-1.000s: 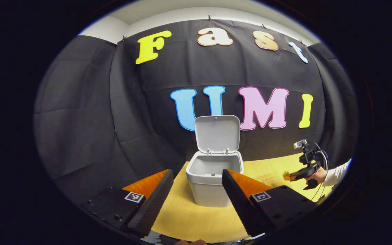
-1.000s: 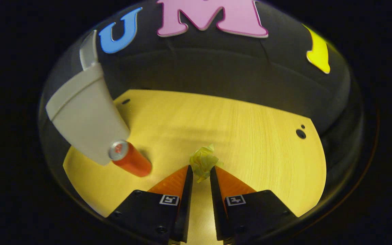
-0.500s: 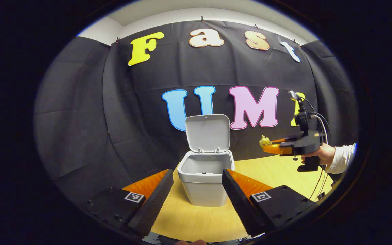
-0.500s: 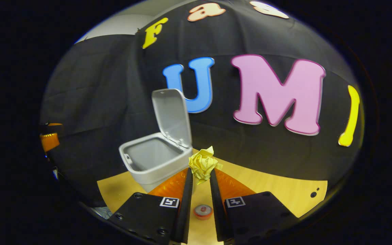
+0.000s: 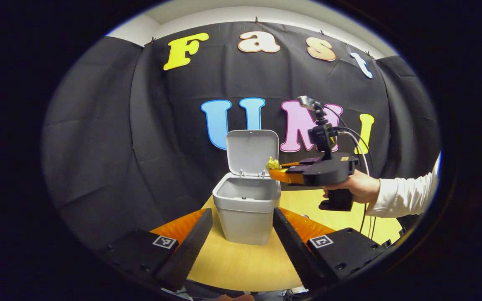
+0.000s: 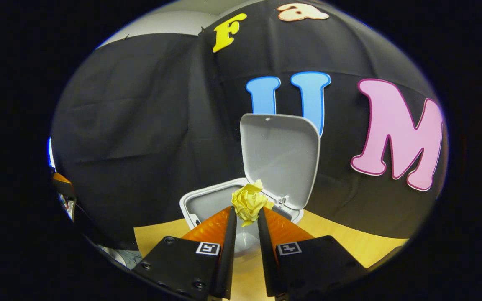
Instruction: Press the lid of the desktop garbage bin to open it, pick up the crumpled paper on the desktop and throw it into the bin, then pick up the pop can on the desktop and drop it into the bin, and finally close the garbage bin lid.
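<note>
**Crumpled paper held above the open bin**

In the right gripper view, the right gripper (image 6: 247, 213) is pinching the crumpled paper (image 6: 249, 201), a yellow ball, between the tips of its two fingers; both fingers press on it from the sides. Directly behind the paper is the desktop garbage bin (image 6: 195, 205), a small grey box with its opening facing the camera. Its lid (image 6: 280, 156) stands up, hinged at the far edge, and its inner side is turned toward the gripper. The paper sits in front of the bin's rim, over the near edge of the opening as seen from this camera.

In the left gripper view, the same bin (image 5: 246, 213) stands on the yellow wooden desktop (image 5: 241, 263), with the lid (image 5: 252, 152) upright behind it. The right gripper (image 5: 275, 170) comes in from the right side, held by a hand (image 5: 352, 188) with a white sleeve (image 5: 404, 194). Its fingers are about level, and the paper (image 5: 272, 163) at their tip is above the right part of the bin's opening, not touching the rim. Cables (image 5: 356, 138) hang from the small camera mount on top of that gripper.

The left gripper (image 5: 241, 240) is low and near the front of the desktop. Its fingers are spread wide apart and hold nothing; the bin's body shows between them, farther back.
</note>
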The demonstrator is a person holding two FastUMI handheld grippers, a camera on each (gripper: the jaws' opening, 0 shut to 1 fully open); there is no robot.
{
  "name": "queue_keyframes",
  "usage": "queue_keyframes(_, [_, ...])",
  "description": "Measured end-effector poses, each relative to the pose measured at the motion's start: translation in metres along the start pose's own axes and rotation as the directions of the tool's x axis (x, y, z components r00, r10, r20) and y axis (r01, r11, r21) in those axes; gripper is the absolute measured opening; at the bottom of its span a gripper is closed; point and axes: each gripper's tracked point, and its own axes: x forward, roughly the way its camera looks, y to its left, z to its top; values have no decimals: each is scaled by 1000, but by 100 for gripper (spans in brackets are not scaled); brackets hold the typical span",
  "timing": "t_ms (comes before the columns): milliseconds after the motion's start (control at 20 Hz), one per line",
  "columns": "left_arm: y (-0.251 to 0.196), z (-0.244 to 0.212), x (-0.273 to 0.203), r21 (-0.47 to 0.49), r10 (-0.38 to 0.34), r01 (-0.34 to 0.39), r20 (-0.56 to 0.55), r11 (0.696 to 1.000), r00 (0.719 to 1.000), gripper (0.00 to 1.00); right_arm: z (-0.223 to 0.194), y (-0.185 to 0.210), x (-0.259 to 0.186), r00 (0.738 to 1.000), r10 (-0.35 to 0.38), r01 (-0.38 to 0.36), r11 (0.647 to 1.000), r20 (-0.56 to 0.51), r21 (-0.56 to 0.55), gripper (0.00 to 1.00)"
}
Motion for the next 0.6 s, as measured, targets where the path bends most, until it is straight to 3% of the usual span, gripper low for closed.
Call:
queue_keyframes(50, [-2, -2, 0, -6, -2, 2, 2, 1000, 1000, 100, -4, 3, 7, 1000, 6, -6, 1000, -17, 8, 35])
queue_keyframes(100, [-4, -4, 0, -11, -6, 6, 2, 1000, 1000, 100, -10, 2, 11, 999, -1, 1, 1000, -43, 11, 35])
queue_keyframes(250, [-11, -15, 4, -13, -16, 16, 1, 1000, 1000, 100, -7, 4, 3, 1000, -5, 5, 1000, -21, 12, 87])
queue_keyframes(300, [-15, -18, 8, -15, -23, 23, 1, 1000, 1000, 100, -4, 4, -4, 1000, -6, 6, 1000, -1, 8, 97])
queue_keyframes(600, [-70, -50, 48, -27, -127, 127, 9, 992, 992, 100, 3, -50, -64, 994, -103, 102, 995, 34, 18, 96])
